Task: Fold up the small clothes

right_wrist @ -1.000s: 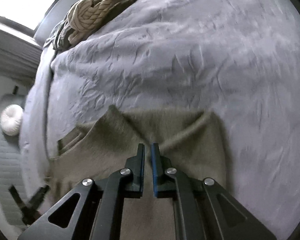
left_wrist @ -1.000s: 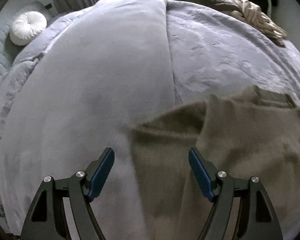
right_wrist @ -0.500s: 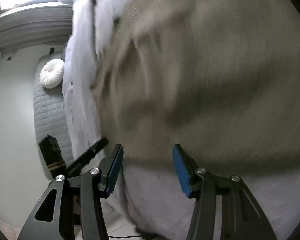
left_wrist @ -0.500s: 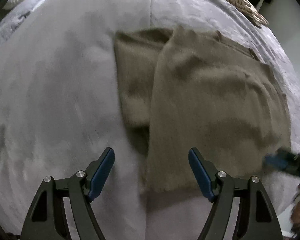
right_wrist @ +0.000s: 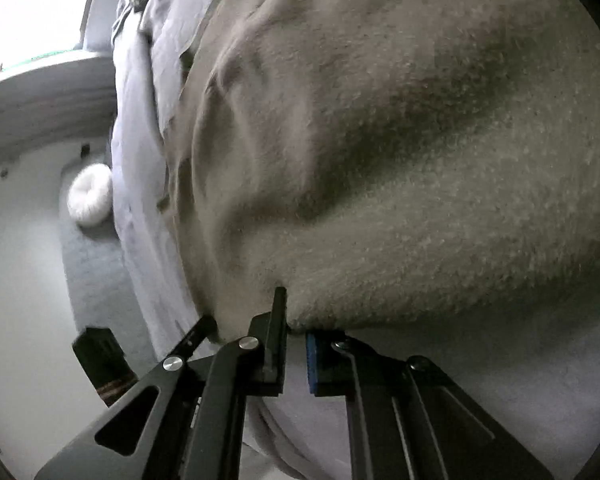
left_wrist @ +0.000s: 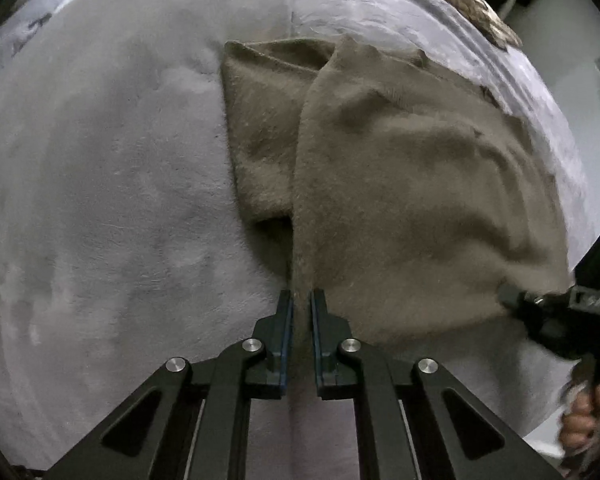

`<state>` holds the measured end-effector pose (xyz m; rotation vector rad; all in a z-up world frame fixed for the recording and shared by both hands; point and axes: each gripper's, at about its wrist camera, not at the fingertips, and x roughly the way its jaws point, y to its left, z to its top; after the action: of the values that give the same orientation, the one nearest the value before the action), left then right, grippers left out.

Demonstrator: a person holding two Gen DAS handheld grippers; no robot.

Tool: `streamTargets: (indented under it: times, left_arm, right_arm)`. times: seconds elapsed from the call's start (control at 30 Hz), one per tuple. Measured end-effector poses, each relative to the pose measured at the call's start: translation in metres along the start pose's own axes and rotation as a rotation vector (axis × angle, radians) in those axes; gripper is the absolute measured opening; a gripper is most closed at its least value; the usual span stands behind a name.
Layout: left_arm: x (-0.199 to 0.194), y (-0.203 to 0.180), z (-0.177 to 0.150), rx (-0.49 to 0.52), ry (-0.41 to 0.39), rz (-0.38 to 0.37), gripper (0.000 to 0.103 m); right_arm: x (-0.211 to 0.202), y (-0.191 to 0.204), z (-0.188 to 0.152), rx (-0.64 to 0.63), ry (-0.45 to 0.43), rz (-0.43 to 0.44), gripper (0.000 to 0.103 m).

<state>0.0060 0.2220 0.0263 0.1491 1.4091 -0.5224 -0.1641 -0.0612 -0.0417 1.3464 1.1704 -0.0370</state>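
Observation:
A fuzzy olive-brown garment [left_wrist: 400, 184] lies on the grey bed cover [left_wrist: 100, 200], with one side folded over onto itself. My left gripper [left_wrist: 299, 300] is shut on the garment's near left corner at its hem. My right gripper [right_wrist: 296, 326] is shut on the garment's [right_wrist: 380, 160] near right corner. It also shows in the left wrist view [left_wrist: 512, 294] at the right, pinching the same hem. The garment fills most of the right wrist view.
A pile of other clothes and a cream knit item [left_wrist: 472, 4] lies at the far edge of the bed. A white round cushion [right_wrist: 90, 196] sits on a quilted seat beside the bed. My left gripper shows in the right wrist view [right_wrist: 198, 330].
Both grippers were open half a second ago and have closed on the garment's near hem corners. Both have moved down close to the near edge of the bed.

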Motion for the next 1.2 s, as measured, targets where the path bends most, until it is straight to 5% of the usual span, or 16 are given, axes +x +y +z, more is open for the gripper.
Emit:
streamTargets:
  times: [0.23, 0.47, 0.67, 0.8, 0.97, 1.2]
  left_arm:
    - [0.024, 0.011, -0.011, -0.025, 0.037, -0.01, 0.01]
    - [-0.007, 0.01, -0.01, -0.015, 0.015, -0.02, 0.01]
    - [-0.028, 0.003, 0.017, -0.015, -0.081, -0.023, 0.01]
    - [-0.015, -0.013, 0.049, -0.004, -0.109, -0.032, 0.01]
    - [0.023, -0.024, 0.064, 0.02, -0.08, 0.072, 0.01]
    - [0.026, -0.014, 0.062, 0.039, -0.067, 0.052, 0.01]
  right_arm:
    - [0.015, -0.016, 0.007, 0.036, 0.038, -0.057, 0.008]
    - [-0.022, 0.01, 0.005, -0.169, 0.114, -0.11, 0.012]
    - [-0.069, 0.034, 0.025, -0.36, -0.053, -0.27, 0.012]
    - [-0.084, 0.027, 0.061, -0.324, -0.156, -0.386, 0.012]
    - [-0.107, -0.005, 0.094, -0.282, -0.254, -0.508, 0.012]
    - [-0.128, -0.053, 0.104, -0.164, -0.286, -0.428, 0.0]
